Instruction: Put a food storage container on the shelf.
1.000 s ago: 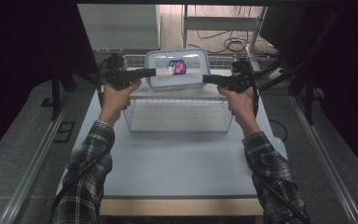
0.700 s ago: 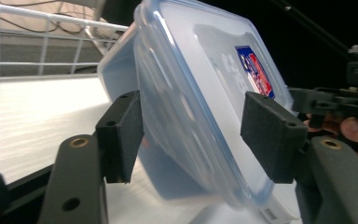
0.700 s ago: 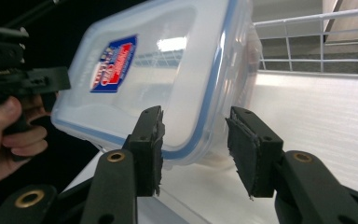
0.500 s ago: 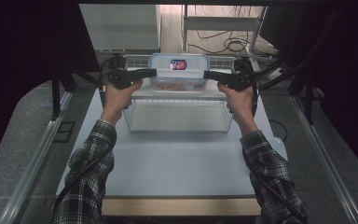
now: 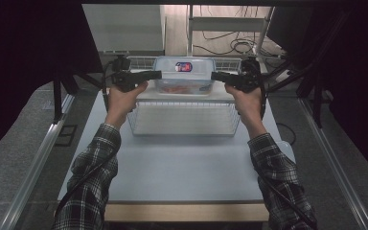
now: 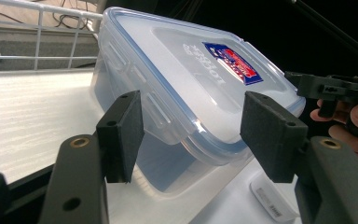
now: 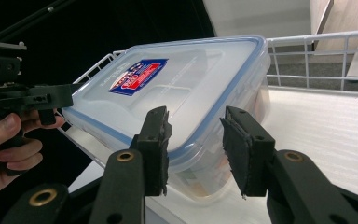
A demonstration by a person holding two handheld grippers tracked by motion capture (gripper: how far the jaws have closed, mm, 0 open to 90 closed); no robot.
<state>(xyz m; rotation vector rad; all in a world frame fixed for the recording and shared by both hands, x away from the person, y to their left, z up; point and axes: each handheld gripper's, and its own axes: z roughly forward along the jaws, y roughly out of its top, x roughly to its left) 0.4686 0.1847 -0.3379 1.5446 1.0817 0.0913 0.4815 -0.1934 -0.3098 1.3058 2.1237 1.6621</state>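
The box [image 5: 184, 74] has moved back to 12 o'clock, onto the shelf [image 5: 146, 93].
The left gripper [image 5: 157, 74] and right gripper [image 5: 214, 75] are both spread wide, letting go.

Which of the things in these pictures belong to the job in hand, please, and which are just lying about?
In the job:
- clear plastic lidded container with a red-and-blue label
- white wire basket shelf it sits on
- left tongs, open
- right tongs, open

Lying about:
- black cables on the floor
- small white labelled item
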